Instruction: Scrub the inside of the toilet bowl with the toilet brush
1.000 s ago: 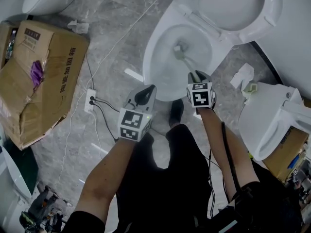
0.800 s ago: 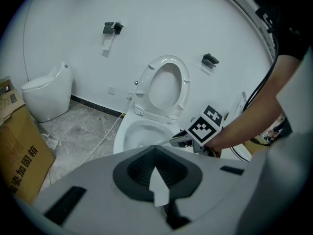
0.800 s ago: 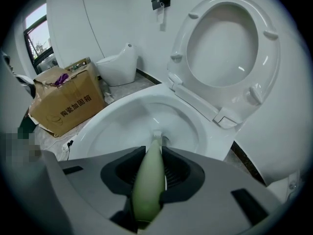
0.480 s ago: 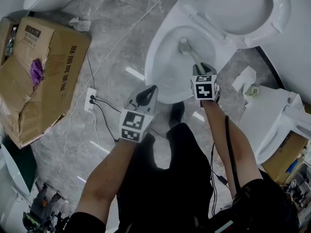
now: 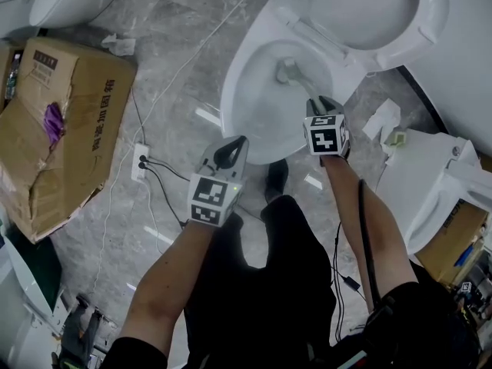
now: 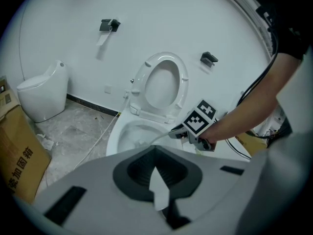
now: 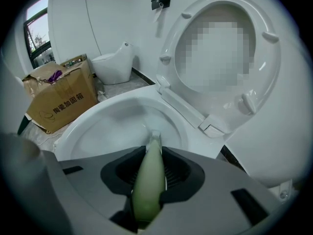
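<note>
The white toilet bowl (image 5: pixel 254 91) stands open with its seat and lid (image 5: pixel 377 10) raised. My right gripper (image 5: pixel 321 104) hangs over the bowl's near right rim, shut on the pale green toilet brush handle (image 7: pixel 148 180). The brush head (image 5: pixel 286 71) lies against the inner wall, toward the back of the bowl. My left gripper (image 5: pixel 229 151) hovers over the floor just in front of the bowl, shut, with only a pale sliver between its pads. In the left gripper view the right gripper (image 6: pixel 178 132) reaches over the bowl (image 6: pixel 128 136).
A torn cardboard box (image 5: pixel 65 121) lies on the left. A power strip with cables (image 5: pixel 142 160) sits on the grey tiled floor. Another white toilet (image 5: pixel 430 187) stands close on the right, with crumpled tissue (image 5: pixel 382 120) beside it. The person's shoe (image 5: pixel 275 179) is by the bowl's foot.
The right gripper has moved forward over the bowl's rim, pushing the brush head deeper toward the back wall. The left gripper has barely moved.
</note>
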Demonstrator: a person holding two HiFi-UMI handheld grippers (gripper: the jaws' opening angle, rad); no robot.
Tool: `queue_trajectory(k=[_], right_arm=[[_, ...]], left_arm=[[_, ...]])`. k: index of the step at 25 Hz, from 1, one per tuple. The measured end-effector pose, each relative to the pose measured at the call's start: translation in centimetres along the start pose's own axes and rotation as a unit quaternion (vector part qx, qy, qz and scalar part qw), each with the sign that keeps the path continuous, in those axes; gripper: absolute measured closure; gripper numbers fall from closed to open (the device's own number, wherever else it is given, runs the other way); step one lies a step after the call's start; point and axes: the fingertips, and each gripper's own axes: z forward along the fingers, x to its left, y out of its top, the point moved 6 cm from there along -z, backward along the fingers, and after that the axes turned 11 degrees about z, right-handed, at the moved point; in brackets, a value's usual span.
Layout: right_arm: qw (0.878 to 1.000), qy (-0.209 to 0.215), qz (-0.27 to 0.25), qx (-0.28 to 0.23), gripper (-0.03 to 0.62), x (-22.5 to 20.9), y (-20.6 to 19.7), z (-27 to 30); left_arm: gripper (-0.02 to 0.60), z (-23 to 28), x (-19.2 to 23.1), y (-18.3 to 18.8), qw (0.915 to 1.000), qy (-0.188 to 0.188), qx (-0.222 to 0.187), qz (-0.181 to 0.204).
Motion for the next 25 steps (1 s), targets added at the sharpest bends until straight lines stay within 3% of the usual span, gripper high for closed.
queue_trajectory(k=[10,25], right_arm=[[1.0,-0.001,0.009,0.003,0.485,-0.1,-1.7,-1.9],[0.999,0.031,0.018,0.036,0.485,4.9,-3.0,-2.0]], left_arm=[[0.572,-0.5,-1.3,0.5,0.9999,-0.012,0.001,0.006],[0.572,-3.4,-0.5,-1.0,1.0,-0.001,0.001,-0.001]])
